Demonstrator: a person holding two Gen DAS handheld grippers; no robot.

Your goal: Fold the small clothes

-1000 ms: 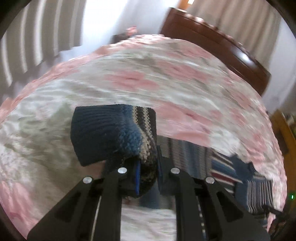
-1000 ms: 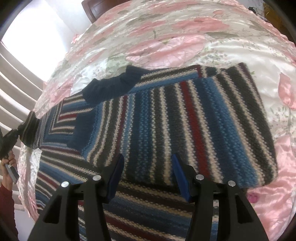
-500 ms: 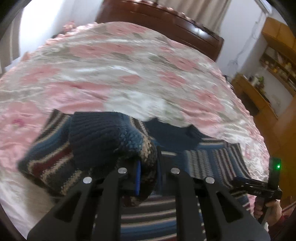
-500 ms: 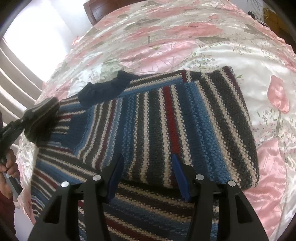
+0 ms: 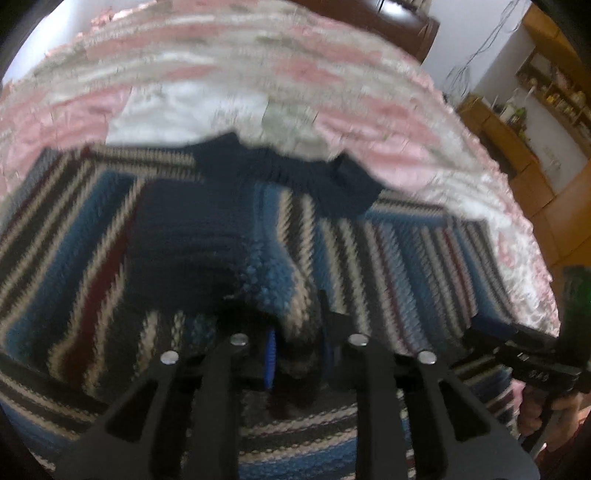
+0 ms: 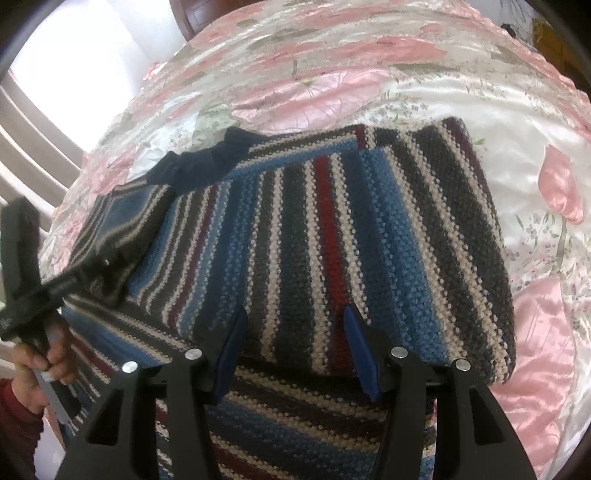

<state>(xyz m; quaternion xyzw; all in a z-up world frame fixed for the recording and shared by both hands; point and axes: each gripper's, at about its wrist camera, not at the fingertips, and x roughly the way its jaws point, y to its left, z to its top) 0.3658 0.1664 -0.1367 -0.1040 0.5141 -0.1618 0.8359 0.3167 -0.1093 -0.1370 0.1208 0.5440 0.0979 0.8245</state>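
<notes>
A striped knit sweater in blue, red, black and cream lies flat on the bed, its navy collar at the far edge. My left gripper is shut on the sweater's sleeve, whose navy cuff hangs over the body. The right side is folded in. My right gripper hovers open just above the near part of the sweater, nothing between its blue pads. The left gripper shows at the left of the right wrist view, carrying the sleeve.
The sweater rests on a pink floral satin bedspread. A dark wooden headboard stands at the far end, and wooden shelves line the right wall. A hand in a red sleeve holds the left gripper.
My left gripper has carried the sleeve from out over the bedspread inward across the sweater's body. The right gripper stayed open and barely moved.
</notes>
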